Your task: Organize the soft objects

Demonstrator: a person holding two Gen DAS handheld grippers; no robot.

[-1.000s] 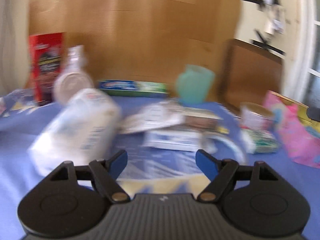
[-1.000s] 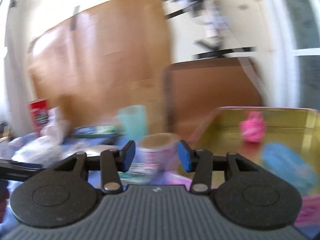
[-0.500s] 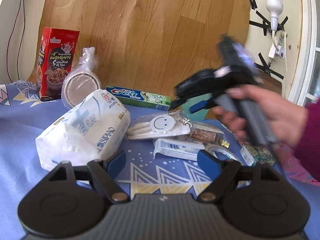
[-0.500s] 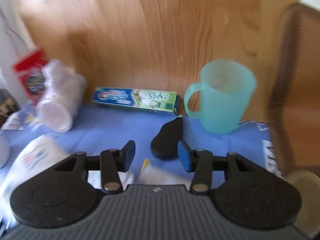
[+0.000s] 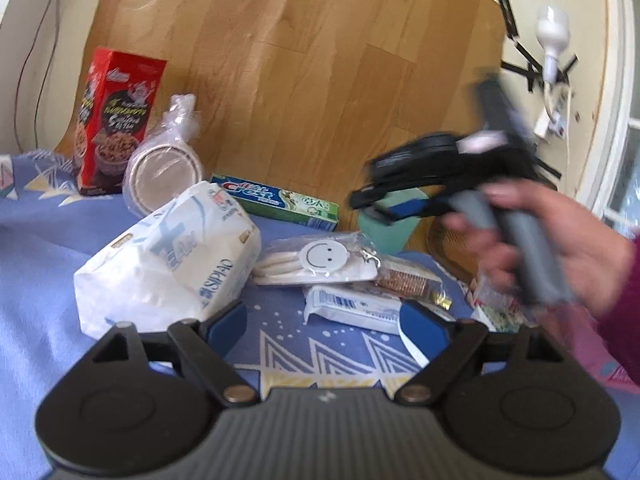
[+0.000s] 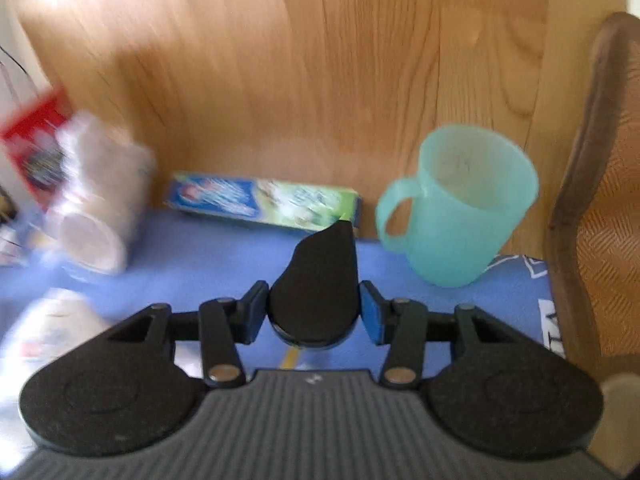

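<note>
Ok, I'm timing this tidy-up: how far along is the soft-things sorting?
Early, it seems. Done: nothing visibly sorted; the tissue pack, smiley pouch and wipes pack lie loose on the blue cloth. In hand: the left tongs, just opened wider, are empty near the tissue pack; a black teardrop-shaped thing sits between the right tongs, grip unclear. Left: all three packs.

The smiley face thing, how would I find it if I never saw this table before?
Start at the big wooden board leaning behind the blue cloth. In front of it lies a toothpaste box; just nearer sits the smiley face packet, right of the big white tissue pack. It alone has a round white disc with two eyes and a smile.
</note>
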